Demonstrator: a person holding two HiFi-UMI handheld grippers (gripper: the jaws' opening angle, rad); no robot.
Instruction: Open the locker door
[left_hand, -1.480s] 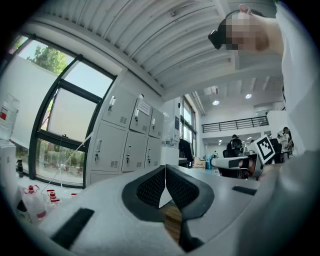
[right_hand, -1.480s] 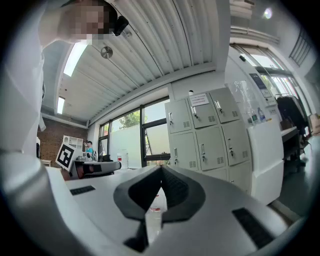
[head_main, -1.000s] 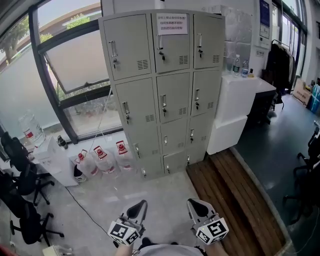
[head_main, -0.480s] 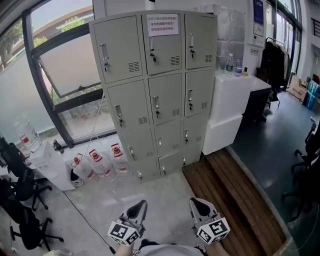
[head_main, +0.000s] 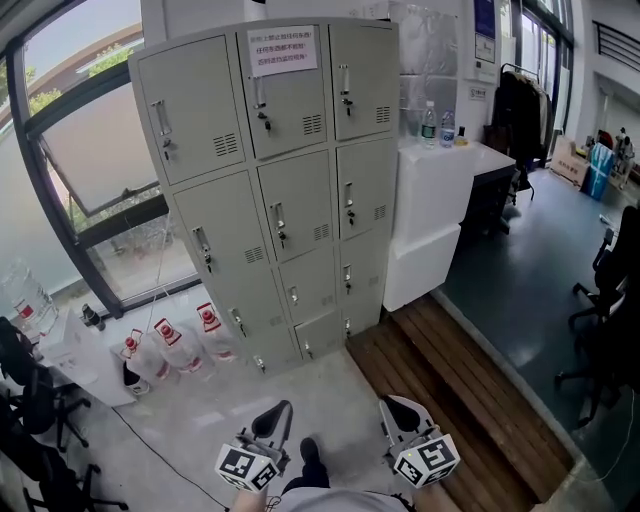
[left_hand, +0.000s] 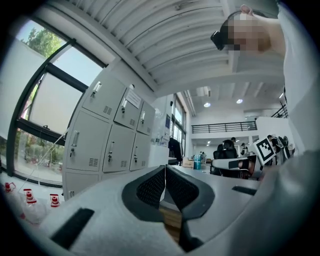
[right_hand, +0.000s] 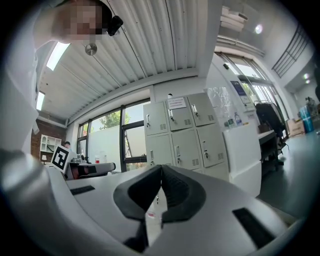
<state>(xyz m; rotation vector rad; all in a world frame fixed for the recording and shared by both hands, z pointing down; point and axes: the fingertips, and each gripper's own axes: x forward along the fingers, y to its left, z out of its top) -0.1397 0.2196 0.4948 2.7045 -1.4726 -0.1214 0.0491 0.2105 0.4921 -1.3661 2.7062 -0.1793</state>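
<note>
Locker (head_main: 270, 190) has shifted leftward (still closed), and a shoe (head_main: 310, 452) appears.

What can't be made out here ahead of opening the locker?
- Head view: print on the notice on the locker is too small to read.
- Head view: door locks are too small to tell whether keys are in them.
- Both gripper views: the lowest doors are hidden behind the bodies of the left gripper and right gripper.
- Head view: the person's hands are cut off by the bottom edge.
</note>
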